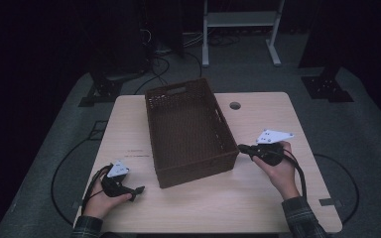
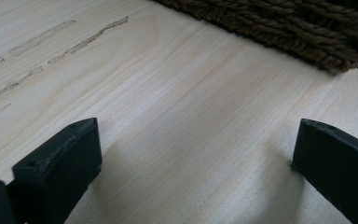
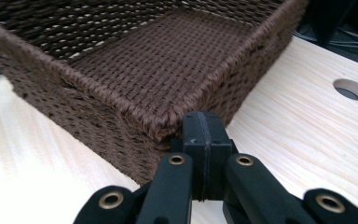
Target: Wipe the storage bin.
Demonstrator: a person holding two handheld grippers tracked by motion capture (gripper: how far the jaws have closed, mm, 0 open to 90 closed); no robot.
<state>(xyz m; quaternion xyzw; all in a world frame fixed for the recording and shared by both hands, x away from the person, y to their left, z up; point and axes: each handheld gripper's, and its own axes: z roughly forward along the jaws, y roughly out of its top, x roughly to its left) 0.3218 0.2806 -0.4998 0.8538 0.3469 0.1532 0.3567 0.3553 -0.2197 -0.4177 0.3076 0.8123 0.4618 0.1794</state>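
A brown woven basket stands empty in the middle of the light wood table. My left gripper lies low over the table at the front left, a short way from the basket's near left corner. Its jaws stand wide open with only bare wood between them; the basket's base shows ahead of them. My right gripper is at the basket's near right corner. Its jaws are shut with nothing held, their tip close against the basket's rim; I cannot tell if it touches.
A round cable hole sits in the table behind the basket's right side, also seen as the hole beyond my right gripper. Faint scuff marks streak the wood left of the basket. Stands and cables fill the dark floor beyond.
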